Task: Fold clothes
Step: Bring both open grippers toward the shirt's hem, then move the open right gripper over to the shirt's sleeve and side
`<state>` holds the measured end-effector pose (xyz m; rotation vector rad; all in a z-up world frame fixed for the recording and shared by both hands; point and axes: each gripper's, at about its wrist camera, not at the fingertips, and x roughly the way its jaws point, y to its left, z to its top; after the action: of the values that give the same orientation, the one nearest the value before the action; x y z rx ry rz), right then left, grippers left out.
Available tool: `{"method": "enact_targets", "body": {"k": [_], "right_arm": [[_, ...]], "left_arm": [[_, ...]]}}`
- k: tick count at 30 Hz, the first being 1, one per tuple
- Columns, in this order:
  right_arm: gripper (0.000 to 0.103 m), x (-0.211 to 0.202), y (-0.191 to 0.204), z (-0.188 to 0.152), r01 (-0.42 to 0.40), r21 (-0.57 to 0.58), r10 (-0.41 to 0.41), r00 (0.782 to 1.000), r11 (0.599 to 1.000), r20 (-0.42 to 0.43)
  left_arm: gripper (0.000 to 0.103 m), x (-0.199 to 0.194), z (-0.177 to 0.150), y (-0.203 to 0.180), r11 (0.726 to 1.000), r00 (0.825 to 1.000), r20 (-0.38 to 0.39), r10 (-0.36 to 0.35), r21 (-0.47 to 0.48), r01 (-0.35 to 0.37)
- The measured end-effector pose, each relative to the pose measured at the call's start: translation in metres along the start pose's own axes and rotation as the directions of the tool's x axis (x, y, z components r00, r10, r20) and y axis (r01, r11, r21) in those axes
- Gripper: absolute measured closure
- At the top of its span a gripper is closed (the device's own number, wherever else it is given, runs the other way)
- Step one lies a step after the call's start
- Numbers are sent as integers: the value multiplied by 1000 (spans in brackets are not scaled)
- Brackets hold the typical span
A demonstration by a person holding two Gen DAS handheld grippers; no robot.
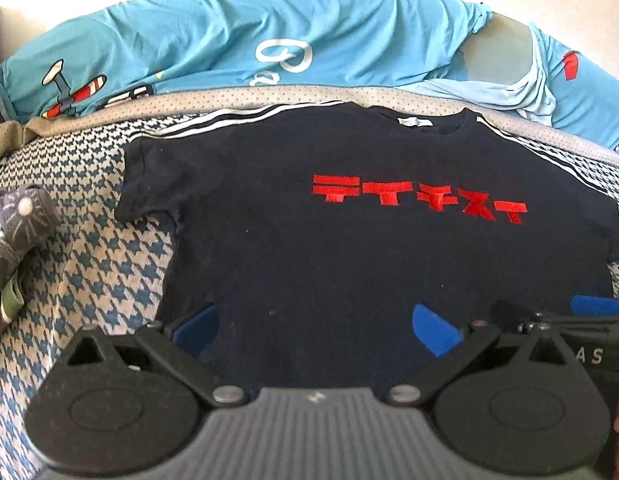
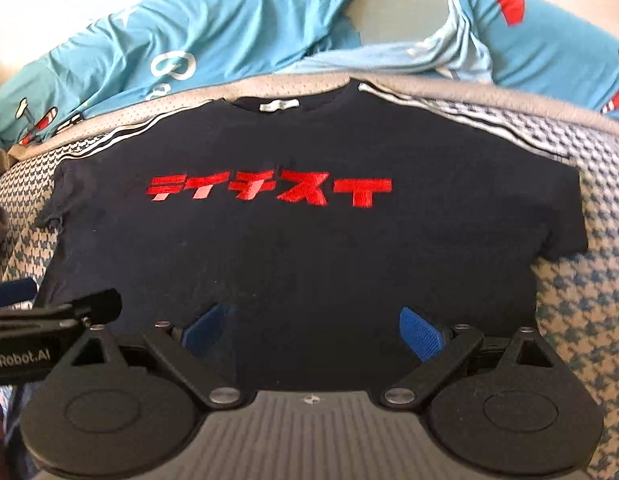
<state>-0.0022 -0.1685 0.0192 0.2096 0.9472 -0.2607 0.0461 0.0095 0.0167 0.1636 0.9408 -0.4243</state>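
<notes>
A dark navy T-shirt point(image 1: 329, 248) with red lettering lies flat, front up, on a houndstooth cover; it also shows in the right wrist view point(image 2: 309, 248). Its collar points away from me, both sleeves spread out. My left gripper point(image 1: 317, 326) is open, blue pads wide apart over the shirt's lower left hem. My right gripper point(image 2: 313, 328) is open over the lower right hem. Each gripper shows at the edge of the other's view: the right gripper point(image 1: 589, 320) and the left gripper point(image 2: 49, 312). Neither holds cloth.
A blue printed blanket point(image 1: 269, 40) is bunched along the far side behind the shirt. A grey patterned garment point(image 1: 17, 232) lies at the left edge. The houndstooth cover point(image 1: 89, 248) extends bare on both sides of the shirt, also to the right point(image 2: 581, 320).
</notes>
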Motion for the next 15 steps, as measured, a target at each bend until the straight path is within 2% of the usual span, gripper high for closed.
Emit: {"method": "enact_targets", "body": {"k": [9,15], "right_arm": [[8,5,-11,-1,-31,86,35,998,996,-54],[8,4,-10,-1,-68,115,74,996,991,-46]], "left_arm": [[0,-3,3,7,999,1000,6,-15,-49,15],[0,-8,11,21,995,999,39,31,-99,-27]]}}
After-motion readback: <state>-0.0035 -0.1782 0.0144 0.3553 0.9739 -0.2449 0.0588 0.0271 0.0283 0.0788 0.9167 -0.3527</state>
